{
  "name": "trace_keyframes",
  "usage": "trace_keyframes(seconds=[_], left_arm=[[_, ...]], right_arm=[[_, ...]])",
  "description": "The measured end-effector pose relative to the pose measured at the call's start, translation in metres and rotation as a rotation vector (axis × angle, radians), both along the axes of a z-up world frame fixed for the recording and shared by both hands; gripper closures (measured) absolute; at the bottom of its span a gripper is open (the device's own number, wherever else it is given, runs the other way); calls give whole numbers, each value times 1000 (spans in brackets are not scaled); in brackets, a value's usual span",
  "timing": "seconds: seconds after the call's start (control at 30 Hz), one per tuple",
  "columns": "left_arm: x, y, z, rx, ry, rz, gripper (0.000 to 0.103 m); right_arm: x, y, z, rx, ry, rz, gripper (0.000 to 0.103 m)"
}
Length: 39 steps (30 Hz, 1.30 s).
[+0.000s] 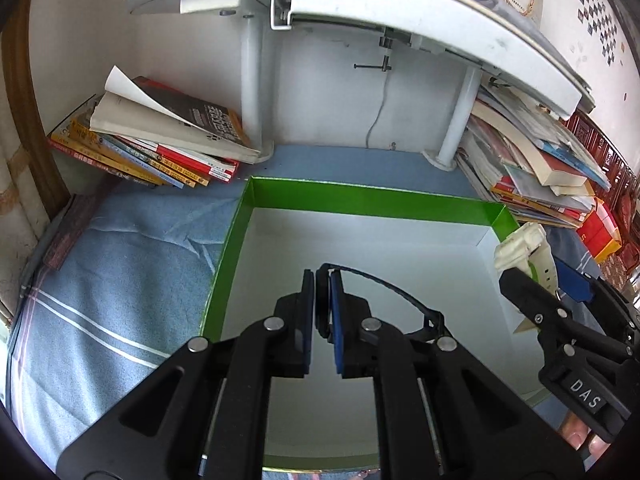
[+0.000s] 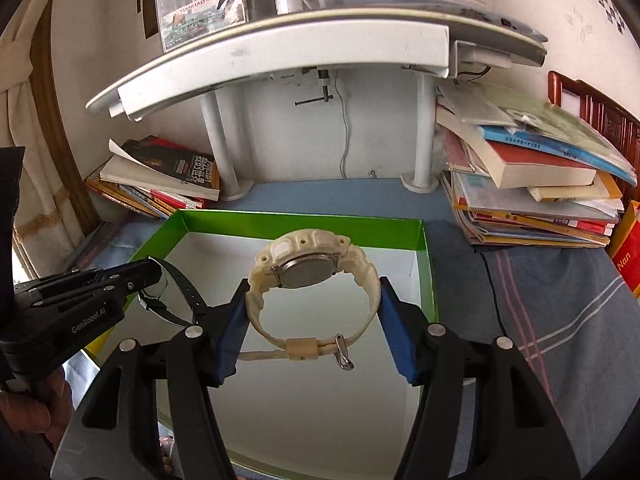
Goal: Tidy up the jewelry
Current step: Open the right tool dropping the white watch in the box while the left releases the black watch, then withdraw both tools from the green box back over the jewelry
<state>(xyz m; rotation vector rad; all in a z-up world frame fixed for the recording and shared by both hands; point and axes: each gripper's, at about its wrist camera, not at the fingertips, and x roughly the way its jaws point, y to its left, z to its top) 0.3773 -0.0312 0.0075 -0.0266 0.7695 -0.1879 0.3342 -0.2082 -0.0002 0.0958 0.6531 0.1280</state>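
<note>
A green box (image 1: 360, 196) with a white floor lies on the blue cloth; it also shows in the right wrist view (image 2: 304, 222). My left gripper (image 1: 320, 280) is shut on a black watch (image 1: 384, 284) and holds it over the box floor. The same gripper and black watch (image 2: 180, 284) show at the left of the right wrist view. My right gripper (image 2: 312, 304) is shut on a cream-white watch (image 2: 316, 276), pads pressing its strap from both sides, above the box. It appears at the right edge of the left wrist view (image 1: 524, 248).
Stacks of books lie at the back left (image 1: 160, 140) and back right (image 2: 532, 176). A white curved shelf (image 2: 280, 52) on two posts hangs above the desk. A red box (image 2: 628, 252) stands at the far right.
</note>
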Motion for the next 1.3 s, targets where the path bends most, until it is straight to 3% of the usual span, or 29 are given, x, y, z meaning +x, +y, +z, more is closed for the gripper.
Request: trace_keyframes(seconds=[0.07,0.13,0.17,0.2,0.27,0.53,0.7,0.87,1.07,1.3], left_arm=[[2,-1,-3,10,10,0,93],[1,-3,-3,28,-3,9,70],[-1,-3,-1,34,-22,10,40],[-5,-3,3,41,-58,16,28],[-14,-2,14,64,-129,38,28],[-32,22,42,19,-235,115,28],[-64,41,63,-2,-253,139,31],[-132,54,73,-7,-285,127,24],[-212,58,47,-30,-231,126,22],[-280,48,9,0,-184,118,22]], right_arm=[[3,-1,-4,1,15,-5,42],[3,-1,-5,-4,15,-14,41],[2,-2,-4,-8,3,-23,37],[-1,-4,-1,-13,-17,-38,24],[-9,-8,7,6,-72,-57,15],[-51,-59,42,195,-348,-237,13],[-78,-68,58,220,-305,-224,13],[-135,-49,64,102,-252,-132,12],[-212,-22,37,33,-187,-49,12],[-276,2,6,39,-165,10,12]])
